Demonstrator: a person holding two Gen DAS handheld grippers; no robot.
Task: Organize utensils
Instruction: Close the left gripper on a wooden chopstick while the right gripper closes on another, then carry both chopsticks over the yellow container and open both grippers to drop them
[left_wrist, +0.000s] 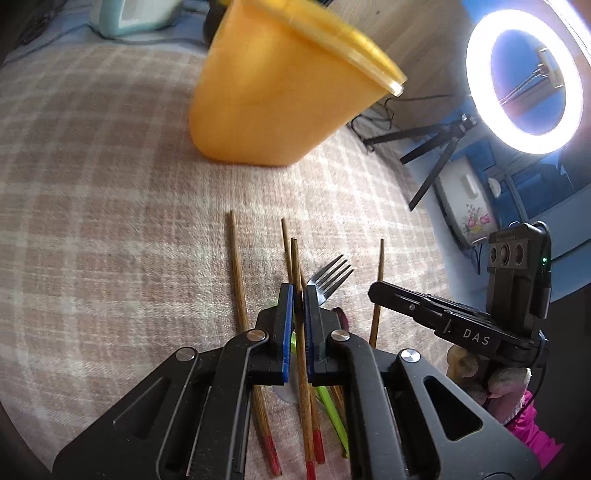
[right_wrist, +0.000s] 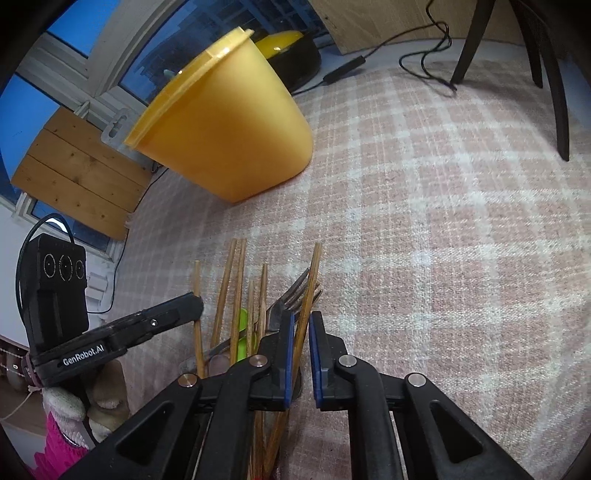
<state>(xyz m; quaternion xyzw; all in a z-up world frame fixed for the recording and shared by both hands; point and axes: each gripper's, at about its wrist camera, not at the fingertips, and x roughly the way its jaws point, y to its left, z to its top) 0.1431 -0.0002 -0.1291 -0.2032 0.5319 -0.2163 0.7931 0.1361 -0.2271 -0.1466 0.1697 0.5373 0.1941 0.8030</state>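
wooden chopsticks with red-painted ends (left_wrist: 240, 280) lie in a loose bundle on the pink and cream checked woven cloth (left_wrist: 110, 221), at about 6 o'clock in both wrist views, their plain tips pointing toward 12 o'clock. among them lies a silver metal fork (left_wrist: 332, 275), its tines up toward 1 o'clock in the left view, and a bright green plastic piece (left_wrist: 332, 410) shows under the sticks; what it is cannot be told

the left gripper (left_wrist: 298, 306) has its blue-padded jaws drawn narrow around a single wooden chopstick (left_wrist: 297, 266), which runs up between the pads and sticks out past them toward 12 o'clock; the pads look to be pressing on it. the right gripper (right_wrist: 301, 325) is a little wider: one chopstick (right_wrist: 312, 280) stands in the gap, leaning against the left pad, while the right pad stays apart from it, so no firm hold can be seen

the tall yellow plastic cup with a flanged rim (left_wrist: 273, 96) stands on the cloth at 12 o'clock of the bundle in the left view, well apart from the stick tips, and at 11 o'clock in the right view (right_wrist: 229, 129). in the left view it is blurred

a lit white ring lamp on a black tripod (left_wrist: 524, 85) sits at 2 o'clock in the left view, off the cloth's edge. in the right view a black cable (right_wrist: 424, 48) trails over the far edge of the cloth at 1 o'clock, beside dark chair legs (right_wrist: 554, 81)
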